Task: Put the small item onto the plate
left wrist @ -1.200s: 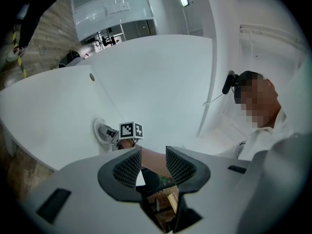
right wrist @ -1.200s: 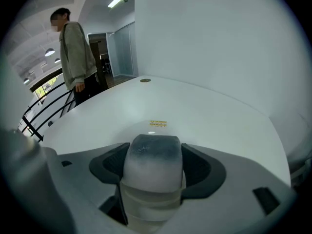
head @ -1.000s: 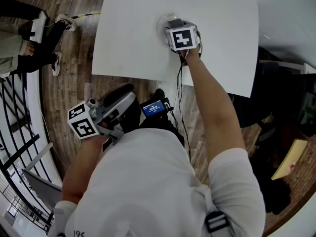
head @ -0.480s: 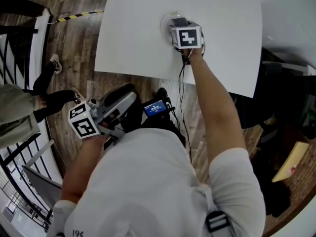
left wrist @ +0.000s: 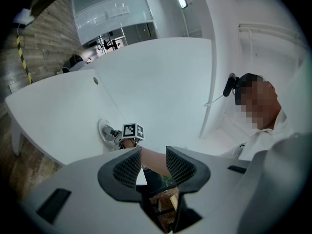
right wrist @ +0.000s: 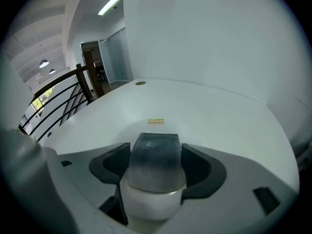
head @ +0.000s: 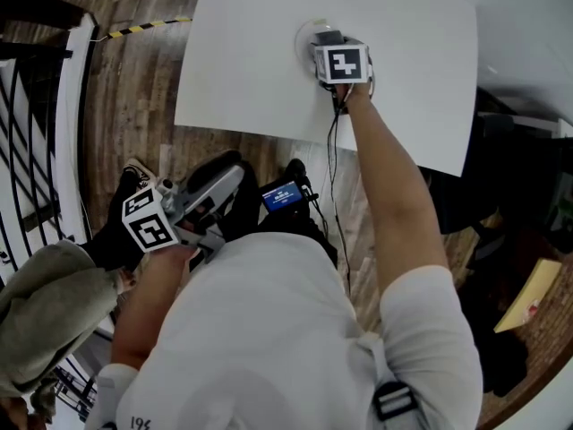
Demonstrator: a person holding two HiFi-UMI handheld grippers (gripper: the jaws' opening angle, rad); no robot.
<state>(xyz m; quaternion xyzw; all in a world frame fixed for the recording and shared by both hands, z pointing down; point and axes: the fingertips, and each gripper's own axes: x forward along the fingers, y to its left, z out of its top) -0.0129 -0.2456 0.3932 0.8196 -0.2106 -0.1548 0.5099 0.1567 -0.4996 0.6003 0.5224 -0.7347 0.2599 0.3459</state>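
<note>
Firmly clamped in the right claw (right wrist: pixel 155 165) was the small item (right wrist: pixel 155 152), a dark grey, rounded block with a mottled face, and both jaws pressed flat against its sides. In the head view that claw sat at the end of an outstretched right arm, right over the white plate (head: pixel 303 36), which lay on the white worktop (head: pixel 242 70) near its front edge. The item was thus at the plate, held just above or on it; whether it touched the plate's surface could not be told, since the claw and its marker cube (head: pixel 345 64) covered the spot from above. The plate's pale round outline showed beyond the item in the right gripper view.

The left claw (left wrist: pixel 153 161) was held back close to the person's body, off the worktop and above the wooden floor (head: pixel 134 97). Its jaws stood apart with nothing gripped between them; only the person's right forearm and the floor showed through the gap, well beyond. From there the plate appeared small on the worktop, with the right claw's cube beside it.
</note>
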